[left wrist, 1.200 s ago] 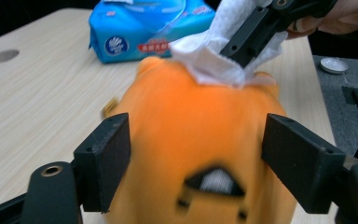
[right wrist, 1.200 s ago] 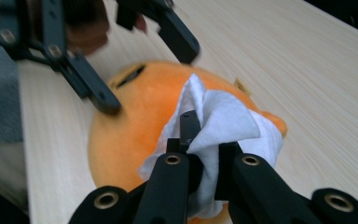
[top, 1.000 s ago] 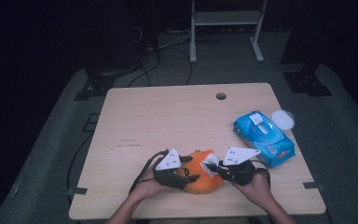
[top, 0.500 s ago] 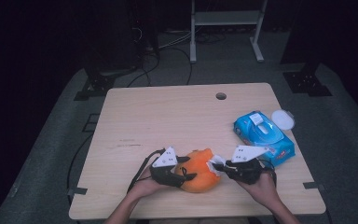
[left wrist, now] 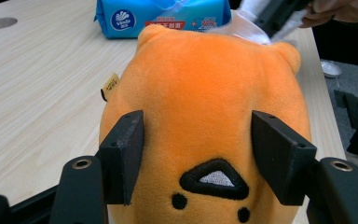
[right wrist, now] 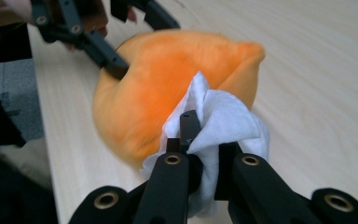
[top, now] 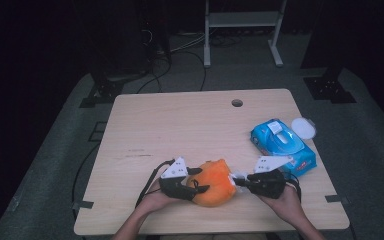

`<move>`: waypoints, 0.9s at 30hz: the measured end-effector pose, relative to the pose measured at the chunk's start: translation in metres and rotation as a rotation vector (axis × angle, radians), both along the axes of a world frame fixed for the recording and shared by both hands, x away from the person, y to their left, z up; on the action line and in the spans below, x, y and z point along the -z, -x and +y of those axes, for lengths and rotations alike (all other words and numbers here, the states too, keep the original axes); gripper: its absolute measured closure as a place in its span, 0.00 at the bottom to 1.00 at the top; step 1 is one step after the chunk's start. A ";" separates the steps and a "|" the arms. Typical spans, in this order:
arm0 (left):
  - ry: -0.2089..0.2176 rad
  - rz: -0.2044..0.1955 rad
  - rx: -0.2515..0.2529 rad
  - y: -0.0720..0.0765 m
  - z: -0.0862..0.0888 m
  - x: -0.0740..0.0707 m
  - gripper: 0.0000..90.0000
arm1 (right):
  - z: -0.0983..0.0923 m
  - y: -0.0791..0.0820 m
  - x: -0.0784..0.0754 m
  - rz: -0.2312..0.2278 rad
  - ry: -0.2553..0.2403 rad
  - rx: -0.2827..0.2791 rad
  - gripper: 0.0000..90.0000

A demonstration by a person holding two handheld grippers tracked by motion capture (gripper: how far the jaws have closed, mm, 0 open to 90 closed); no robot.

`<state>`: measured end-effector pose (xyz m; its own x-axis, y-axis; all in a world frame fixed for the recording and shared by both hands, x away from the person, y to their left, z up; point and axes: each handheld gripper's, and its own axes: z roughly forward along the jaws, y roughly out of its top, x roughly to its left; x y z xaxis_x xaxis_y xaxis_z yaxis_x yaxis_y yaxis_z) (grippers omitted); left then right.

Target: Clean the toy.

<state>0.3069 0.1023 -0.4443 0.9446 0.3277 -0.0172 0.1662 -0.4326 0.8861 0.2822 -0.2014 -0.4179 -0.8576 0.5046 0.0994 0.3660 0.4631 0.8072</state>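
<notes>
Wooden table (top: 180, 125), blue "Vinda" wipes pack (left wrist: 161, 16)

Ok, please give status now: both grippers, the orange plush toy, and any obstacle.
Left gripper clamps orange plush toy. Right gripper shut on white wipe, touching the toy. Blue wipes pack beside, not blocking.

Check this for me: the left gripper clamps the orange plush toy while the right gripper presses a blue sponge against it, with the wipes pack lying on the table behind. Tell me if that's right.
One thing is wrong: the right gripper holds a white wipe, not a blue sponge, as the right gripper view shows. The rest stands: the left gripper clamps the orange plush toy, and the wipes pack lies on the table behind.
</notes>
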 end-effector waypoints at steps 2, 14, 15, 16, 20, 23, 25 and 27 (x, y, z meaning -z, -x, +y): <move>-0.002 -0.008 0.008 0.001 -0.002 0.000 0.41 | -0.004 0.004 0.001 0.003 -0.001 0.000 0.96; -0.018 -0.048 0.075 0.010 -0.015 -0.001 0.41 | 0.010 -0.022 -0.011 -0.026 -0.054 0.017 0.96; -0.017 -0.044 0.073 0.009 -0.014 -0.001 0.41 | 0.011 -0.022 -0.010 -0.024 -0.055 0.017 0.96; -0.013 -0.039 0.068 0.008 -0.013 -0.001 0.41 | 0.012 -0.020 -0.010 -0.025 -0.054 0.015 0.96; -0.001 -0.013 0.016 0.005 -0.012 -0.002 0.39 | 0.008 -0.007 -0.007 -0.012 -0.041 0.000 0.96; 0.000 -0.007 0.009 0.003 -0.012 -0.002 0.38 | 0.005 0.003 -0.004 0.000 -0.037 -0.012 0.96; -0.004 -0.019 0.013 0.005 -0.015 -0.003 0.38 | 0.004 0.009 -0.004 -0.001 -0.028 -0.020 0.96; -0.012 -0.036 0.024 0.006 -0.018 -0.003 0.38 | 0.003 0.008 -0.004 -0.005 -0.018 -0.018 0.96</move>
<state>0.3010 0.0842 -0.4412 0.9520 0.3054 0.0208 0.1240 -0.4467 0.8861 0.2739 -0.1986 -0.4134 -0.8671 0.4871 0.1045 0.3540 0.4549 0.8172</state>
